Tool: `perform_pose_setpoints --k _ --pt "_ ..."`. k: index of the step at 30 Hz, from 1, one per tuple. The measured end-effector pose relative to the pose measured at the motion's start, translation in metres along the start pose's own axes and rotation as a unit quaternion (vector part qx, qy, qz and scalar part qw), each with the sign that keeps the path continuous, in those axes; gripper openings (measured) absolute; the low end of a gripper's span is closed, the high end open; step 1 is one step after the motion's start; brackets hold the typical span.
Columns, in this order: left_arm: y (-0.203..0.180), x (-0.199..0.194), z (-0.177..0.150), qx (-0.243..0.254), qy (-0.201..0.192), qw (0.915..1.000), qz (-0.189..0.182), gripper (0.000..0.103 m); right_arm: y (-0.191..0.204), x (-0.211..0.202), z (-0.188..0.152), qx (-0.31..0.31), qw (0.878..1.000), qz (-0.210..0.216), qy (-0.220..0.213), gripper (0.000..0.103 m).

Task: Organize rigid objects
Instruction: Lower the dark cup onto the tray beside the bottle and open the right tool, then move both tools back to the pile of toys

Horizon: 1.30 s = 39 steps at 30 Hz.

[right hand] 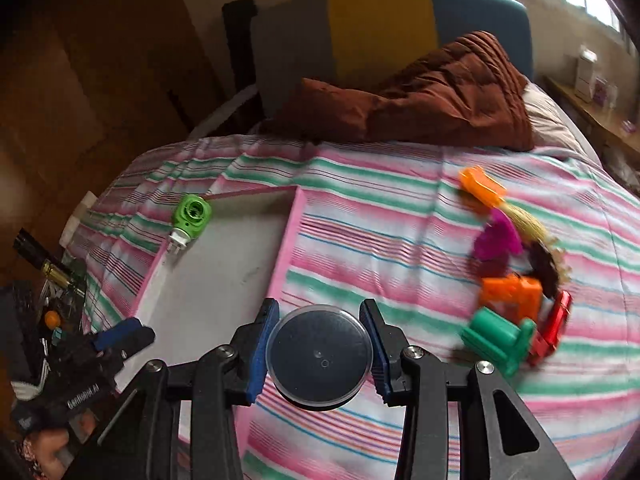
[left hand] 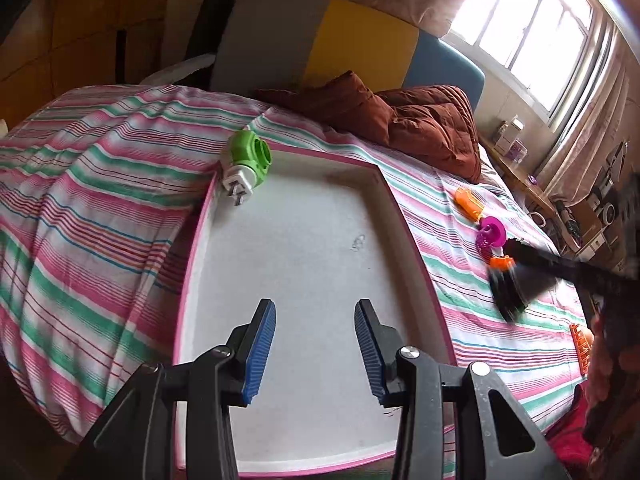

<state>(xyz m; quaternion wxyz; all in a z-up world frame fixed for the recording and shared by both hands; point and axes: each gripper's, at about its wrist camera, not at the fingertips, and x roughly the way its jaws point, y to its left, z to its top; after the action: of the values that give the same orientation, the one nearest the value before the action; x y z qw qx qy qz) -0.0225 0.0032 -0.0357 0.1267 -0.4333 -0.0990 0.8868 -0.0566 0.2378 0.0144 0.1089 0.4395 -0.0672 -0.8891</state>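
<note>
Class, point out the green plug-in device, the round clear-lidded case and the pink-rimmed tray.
Green plug-in device [left hand: 249, 152]: left wrist view, green body.
Round clear-lidded case [right hand: 319, 356]: right wrist view, lid centre.
Pink-rimmed tray [right hand: 289, 236]: right wrist view, right rim.

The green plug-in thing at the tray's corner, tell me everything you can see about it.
The green plug-in device has a rounded bright green plastic body with a round opening on its face and a white base ending in metal prongs. It lies tilted on the far left corner of the pink-rimmed tray, prongs pointing into the tray, body leaning on the rim by the striped bedsheet. Neither gripper touches it.
</note>
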Motion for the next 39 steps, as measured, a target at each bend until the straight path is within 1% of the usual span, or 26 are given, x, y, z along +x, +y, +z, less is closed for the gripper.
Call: perform_pose_setpoints --k 4,7,10,16,21,22,25,26,29,30,34,39 --pt "0.01 -0.003 0.002 -0.009 -0.001 1.0 -0.002 0.041 0.043 0.047 0.038 -0.011 0.999 0.026 0.019 0.042" --pt "0.016 -0.004 0.001 -0.011 -0.004 0.9999 0.003 0.041 0.068 0.083 0.063 -0.015 0.999 0.025 0.027 0.042" --pt "0.02 -0.005 0.002 -0.02 -0.001 0.9998 0.0 0.041 0.086 0.116 0.08 -0.018 0.999 0.012 0.038 0.042" --pt "0.026 -0.006 0.004 -0.027 -0.005 0.9996 -0.001 0.041 0.099 0.156 0.1 0.005 0.999 -0.001 0.048 0.042" --pt "0.03 -0.005 0.003 -0.04 -0.003 0.9992 -0.003 0.041 0.099 0.177 0.104 0.033 0.998 -0.001 0.054 0.043" --pt "0.03 -0.005 0.003 -0.039 -0.003 0.9992 -0.002 0.041 0.099 0.178 0.104 0.039 0.998 0.006 0.051 0.044" --pt "0.027 -0.005 0.002 -0.034 -0.005 0.9994 -0.003 0.041 0.096 0.172 0.104 0.056 0.997 0.03 0.045 0.064" --pt "0.026 -0.005 0.002 -0.032 -0.007 0.9995 -0.002 0.041 0.094 0.166 0.103 0.063 0.997 0.037 0.04 0.066" --pt "0.024 -0.006 0.001 -0.029 -0.008 0.9996 -0.003 0.041 0.085 0.141 0.096 0.063 0.996 0.055 0.024 0.066" --pt "0.023 -0.007 0.0 -0.028 -0.009 0.9996 -0.004 0.041 0.082 0.131 0.093 0.055 0.997 0.051 0.018 0.066" --pt "0.019 -0.008 -0.002 -0.019 -0.009 0.9997 -0.01 0.041 0.07 0.095 0.074 0.026 0.999 0.03 0.003 0.073" --pt "0.008 -0.01 -0.007 -0.001 -0.009 0.9996 -0.026 0.041 0.042 0.059 0.042 0.002 1.0 -0.024 0.005 0.073"
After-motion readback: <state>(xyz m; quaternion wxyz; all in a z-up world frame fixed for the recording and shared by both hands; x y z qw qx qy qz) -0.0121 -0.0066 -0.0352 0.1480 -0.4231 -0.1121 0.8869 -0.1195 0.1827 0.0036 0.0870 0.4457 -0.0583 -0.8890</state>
